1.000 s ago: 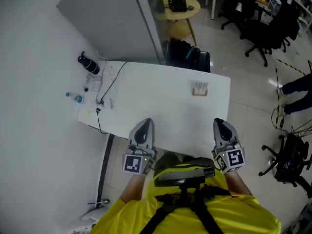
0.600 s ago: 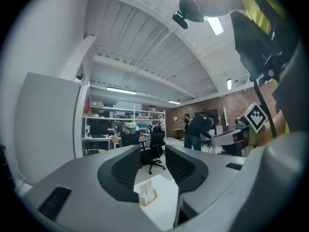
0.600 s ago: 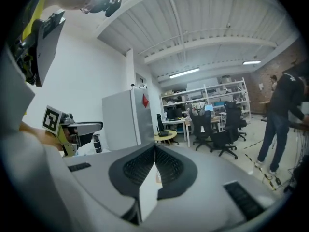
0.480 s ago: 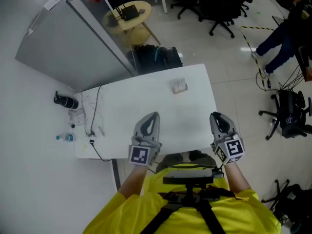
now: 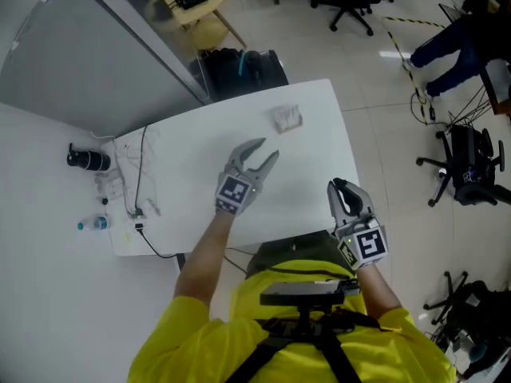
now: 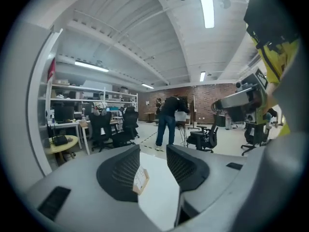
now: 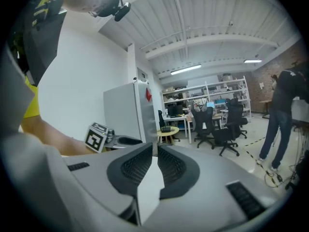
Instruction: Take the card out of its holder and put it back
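White table (image 5: 185, 183): left gripper (image 5: 269, 151) opening, empty, its view showing the card holder (image 6: 140, 180) ahead; right gripper (image 5: 340, 185) closed

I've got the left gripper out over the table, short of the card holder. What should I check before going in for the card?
1. Left gripper fingers apart: ok. They are opening, with nothing pressed between them.
2. Holder lined up: ok. In the left gripper view it shows between the fingers, not yet touched.
3. Card seated in the holder: cannot tell, too small.
4. Table bare between gripper and holder: ok.
5. Right gripper out of the way: ok. It is shut, empty, and at the near table edge.
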`<action>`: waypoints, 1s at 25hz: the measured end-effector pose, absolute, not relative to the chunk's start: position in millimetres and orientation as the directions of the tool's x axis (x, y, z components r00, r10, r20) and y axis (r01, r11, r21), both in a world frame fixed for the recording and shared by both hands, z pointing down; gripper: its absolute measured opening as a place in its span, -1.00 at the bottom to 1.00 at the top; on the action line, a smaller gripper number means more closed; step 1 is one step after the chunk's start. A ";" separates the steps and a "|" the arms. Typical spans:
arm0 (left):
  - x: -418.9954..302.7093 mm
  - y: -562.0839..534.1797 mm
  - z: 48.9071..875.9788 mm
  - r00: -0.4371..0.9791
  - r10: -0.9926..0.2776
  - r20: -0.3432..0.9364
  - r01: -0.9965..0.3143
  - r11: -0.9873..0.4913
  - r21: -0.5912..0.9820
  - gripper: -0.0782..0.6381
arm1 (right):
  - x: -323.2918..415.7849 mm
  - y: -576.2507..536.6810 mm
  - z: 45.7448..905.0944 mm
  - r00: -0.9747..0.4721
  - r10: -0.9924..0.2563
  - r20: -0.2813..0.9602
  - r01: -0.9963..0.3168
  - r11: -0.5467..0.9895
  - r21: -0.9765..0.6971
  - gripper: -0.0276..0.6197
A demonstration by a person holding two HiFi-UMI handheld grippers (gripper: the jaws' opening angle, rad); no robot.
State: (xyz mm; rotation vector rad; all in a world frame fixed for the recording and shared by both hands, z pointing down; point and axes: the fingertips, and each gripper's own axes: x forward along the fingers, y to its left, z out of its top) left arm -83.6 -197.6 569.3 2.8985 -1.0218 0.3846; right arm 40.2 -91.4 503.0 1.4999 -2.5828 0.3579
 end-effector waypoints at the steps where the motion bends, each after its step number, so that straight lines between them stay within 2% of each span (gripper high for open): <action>1: -77.9 -209.0 580.8 0.767 -0.588 0.256 -0.598 -0.800 -0.045 -0.30 | 39.1 -93.7 508.5 -0.506 -0.830 0.235 -0.862 0.486 -0.142 -0.80; 4: -64.9 -241.3 619.3 0.807 -0.518 0.284 -0.523 -0.850 -0.063 -0.34 | 35.6 -106.3 530.9 -0.538 -0.808 0.242 -0.843 0.519 -0.142 -0.80; 9: -75.1 -289.7 674.6 0.822 -0.472 0.319 -0.486 -0.873 -0.041 -0.34 | 31.6 -132.9 587.8 -0.579 -0.772 0.263 -0.815 0.557 -0.162 -0.80; 16: -56.3 -328.4 722.3 0.896 -0.324 0.304 -0.375 -0.919 0.123 -0.34 | 17.1 -139.7 645.2 -0.638 -0.697 0.326 -0.767 0.615 -0.184 -0.80; 17: -53.9 -331.2 726.1 0.906 -0.307 0.292 -0.359 -0.922 0.143 -0.37 | 14.6 -138.5 648.6 -0.647 -0.687 0.332 -0.759 0.621 -0.193 -0.80; 18: -51.1 -331.6 729.6 0.917 -0.281 0.283 -0.334 -0.929 0.160 -0.58 | 11.8 -136.7 651.5 -0.655 -0.676 0.338 -0.752 0.627 -0.203 -0.80; 19: -48.4 -331.2 731.5 0.928 -0.252 0.275 -0.307 -0.936 0.175 -0.68 | 8.8 -134.6 653.8 -0.662 -0.665 0.345 -0.745 0.632 -0.212 -0.80; 25: -42.1 -332.6 729.2 0.949 -0.194 0.249 -0.245 -0.950 0.194 -0.73 | 1.5 -132.9 656.4 -0.683 -0.640 0.351 -0.725 0.651 -0.224 -0.80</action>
